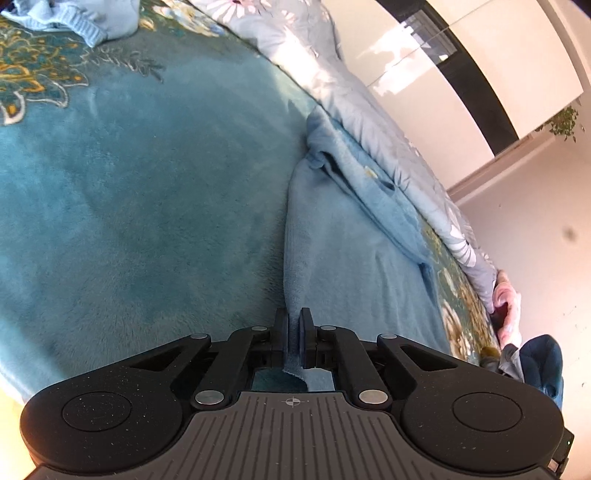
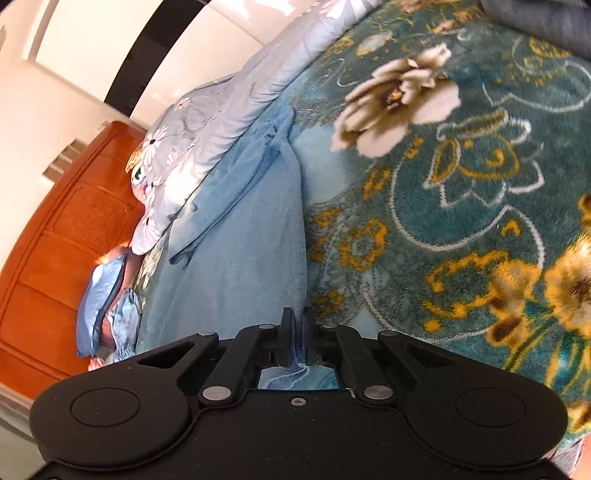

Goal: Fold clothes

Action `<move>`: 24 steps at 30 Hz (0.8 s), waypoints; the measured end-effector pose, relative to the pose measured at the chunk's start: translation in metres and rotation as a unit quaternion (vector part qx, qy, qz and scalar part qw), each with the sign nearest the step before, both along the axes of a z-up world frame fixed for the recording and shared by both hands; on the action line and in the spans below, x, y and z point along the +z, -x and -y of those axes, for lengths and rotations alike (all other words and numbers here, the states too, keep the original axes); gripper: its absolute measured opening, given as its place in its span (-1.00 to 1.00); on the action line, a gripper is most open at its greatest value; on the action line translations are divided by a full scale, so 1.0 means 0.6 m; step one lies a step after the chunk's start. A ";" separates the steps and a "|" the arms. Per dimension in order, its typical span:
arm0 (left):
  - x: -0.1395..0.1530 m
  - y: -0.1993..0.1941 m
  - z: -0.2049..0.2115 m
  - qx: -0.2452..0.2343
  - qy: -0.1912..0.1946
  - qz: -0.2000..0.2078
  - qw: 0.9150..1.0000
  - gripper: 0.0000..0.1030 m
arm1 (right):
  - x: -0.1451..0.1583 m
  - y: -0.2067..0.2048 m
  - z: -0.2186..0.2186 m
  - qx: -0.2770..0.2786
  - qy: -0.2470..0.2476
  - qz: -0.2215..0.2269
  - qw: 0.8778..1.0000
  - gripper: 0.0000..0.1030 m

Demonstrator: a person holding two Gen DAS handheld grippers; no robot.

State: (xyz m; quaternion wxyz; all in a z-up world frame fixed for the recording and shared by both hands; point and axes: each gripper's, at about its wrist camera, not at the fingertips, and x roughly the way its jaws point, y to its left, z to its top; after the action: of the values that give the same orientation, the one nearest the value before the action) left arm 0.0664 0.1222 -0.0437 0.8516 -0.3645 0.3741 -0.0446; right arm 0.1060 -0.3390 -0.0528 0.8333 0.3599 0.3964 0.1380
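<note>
A light blue fleece garment (image 1: pixel 351 236) lies flat on a teal plush blanket (image 1: pixel 129 206) spread over a bed. My left gripper (image 1: pixel 294 325) is shut on the garment's near left edge, and a strip of the cloth runs between its pads. The same garment (image 2: pixel 243 251) lies ahead in the right wrist view. There my right gripper (image 2: pixel 298 328) is shut on its near right edge, where the cloth meets the flowered part of the blanket (image 2: pixel 461 206).
A grey floral quilt (image 1: pixel 332 85) is bunched along the far side of the garment. A knitted pale blue piece (image 1: pixel 74 22) lies at the top left. A person's hand (image 1: pixel 508 306) shows at the right. Pillows (image 2: pixel 107 295) lean by a wooden headboard (image 2: pixel 55 229).
</note>
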 end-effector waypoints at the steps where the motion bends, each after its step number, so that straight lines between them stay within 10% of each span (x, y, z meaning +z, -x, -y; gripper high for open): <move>1: 0.000 0.006 -0.001 -0.001 0.000 0.000 1.000 -0.94 | 0.001 0.005 0.001 0.003 0.004 0.000 1.000 -0.93; 13: 0.037 -0.024 -0.025 -0.014 0.028 0.056 0.998 -0.94 | 0.034 -0.002 0.026 0.009 -0.032 0.038 0.999 -0.92; 24: 0.130 -0.187 -0.014 -0.036 -0.007 0.117 0.992 -0.94 | 0.116 -0.160 0.025 -0.001 -0.052 0.108 0.993 -0.92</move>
State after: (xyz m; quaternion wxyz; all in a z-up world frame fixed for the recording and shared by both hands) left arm 0.1788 0.1306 0.0345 0.8898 -0.3368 0.2855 -0.1152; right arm 0.2020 -0.3538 0.0167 0.8515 0.3862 0.2958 0.1957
